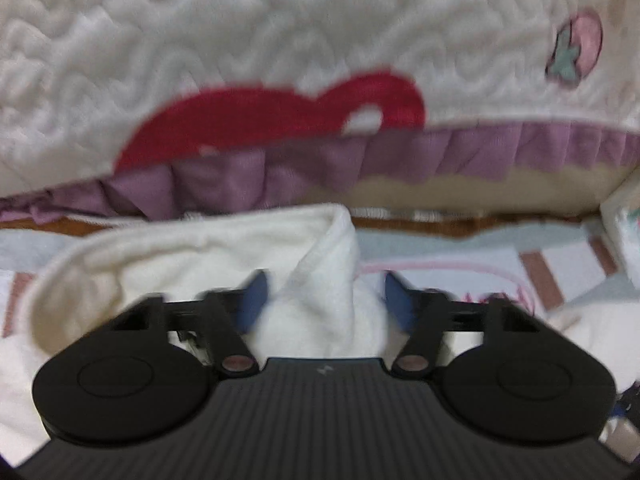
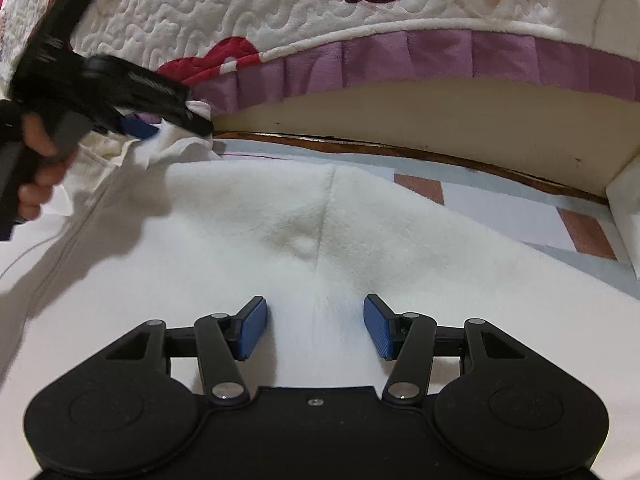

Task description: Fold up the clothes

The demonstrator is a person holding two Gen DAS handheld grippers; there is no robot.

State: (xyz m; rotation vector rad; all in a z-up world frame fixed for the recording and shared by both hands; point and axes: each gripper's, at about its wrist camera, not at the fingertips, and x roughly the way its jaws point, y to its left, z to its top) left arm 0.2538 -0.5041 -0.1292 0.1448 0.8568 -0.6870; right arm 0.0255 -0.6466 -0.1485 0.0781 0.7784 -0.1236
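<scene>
A white fleece garment [image 2: 280,240] lies spread on the patterned bed sheet [image 2: 520,216]. My right gripper [image 2: 316,328] hovers open just above its middle, blue pads [image 2: 254,328] apart and empty. My left gripper [image 1: 324,300] has a bunched fold of the white garment [image 1: 320,272] between its blue pads, which stand fairly wide; the frame is blurred. In the right wrist view the left gripper [image 2: 176,128] is at the far left, held by a hand, with the garment's far corner [image 2: 184,144] lifted at its tips.
A quilted white cover [image 2: 280,8] with red and strawberry patches and a purple ruffle [image 2: 440,60] hangs over a beige headboard [image 2: 400,116] behind the bed. A brown wooden edge [image 2: 400,150] runs along its base. A white object [image 2: 624,200] stands at the right.
</scene>
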